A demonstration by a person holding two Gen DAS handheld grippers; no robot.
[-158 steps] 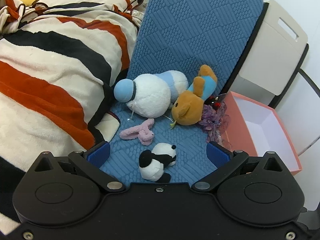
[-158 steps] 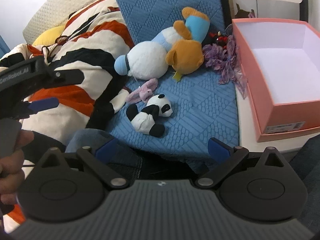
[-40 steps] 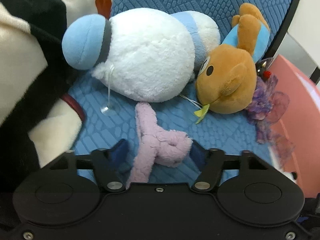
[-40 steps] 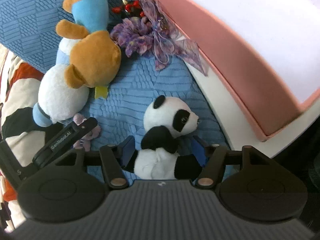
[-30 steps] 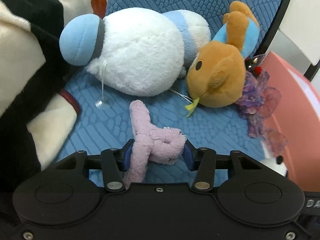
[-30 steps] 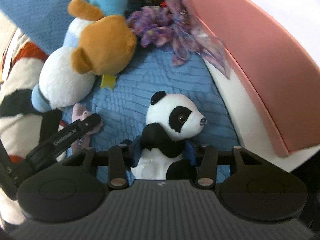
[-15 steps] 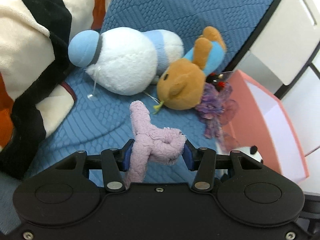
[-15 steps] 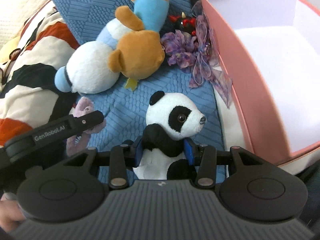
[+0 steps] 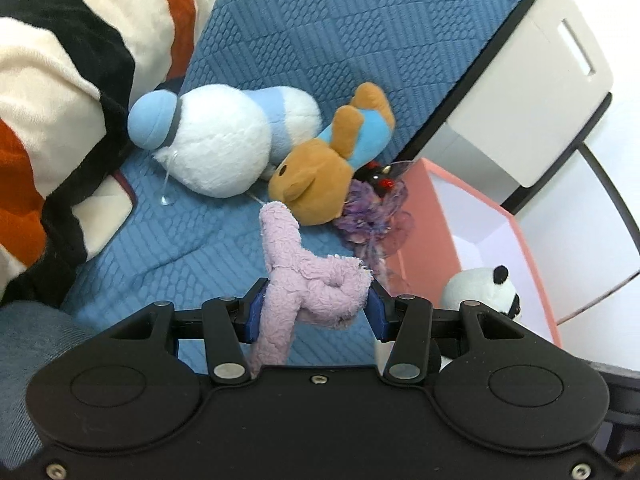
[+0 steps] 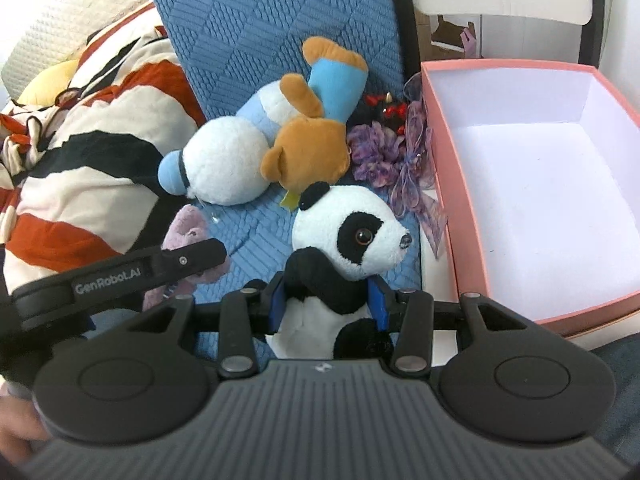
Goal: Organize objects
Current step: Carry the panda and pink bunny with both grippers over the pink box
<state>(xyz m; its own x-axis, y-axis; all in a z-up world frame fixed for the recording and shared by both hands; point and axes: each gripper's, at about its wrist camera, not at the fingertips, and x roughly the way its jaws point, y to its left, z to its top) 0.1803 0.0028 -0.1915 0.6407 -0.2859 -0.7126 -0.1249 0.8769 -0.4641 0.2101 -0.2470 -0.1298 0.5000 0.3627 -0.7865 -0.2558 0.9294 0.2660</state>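
Note:
My left gripper (image 9: 314,312) is shut on a small pink plush toy (image 9: 304,276) and holds it above the blue quilted mat (image 9: 168,240). My right gripper (image 10: 326,304) is shut on a panda plush (image 10: 348,236), lifted beside the open pink box (image 10: 444,160). The panda also shows in the left wrist view (image 9: 480,290), in front of the box (image 9: 440,216). The left gripper's arm (image 10: 120,276) and the pink toy (image 10: 186,228) show at the left of the right wrist view.
A white and blue plush (image 9: 216,144), an orange bear plush (image 9: 324,172) and a purple ribbon flower (image 9: 368,216) lie on the mat. A striped blanket (image 9: 60,80) is at the left. A white chair (image 9: 532,80) stands behind the box.
Both grippers closed on their toys and lifted them off the mat. Both have pulled back and up, and the right one has swung toward the box.

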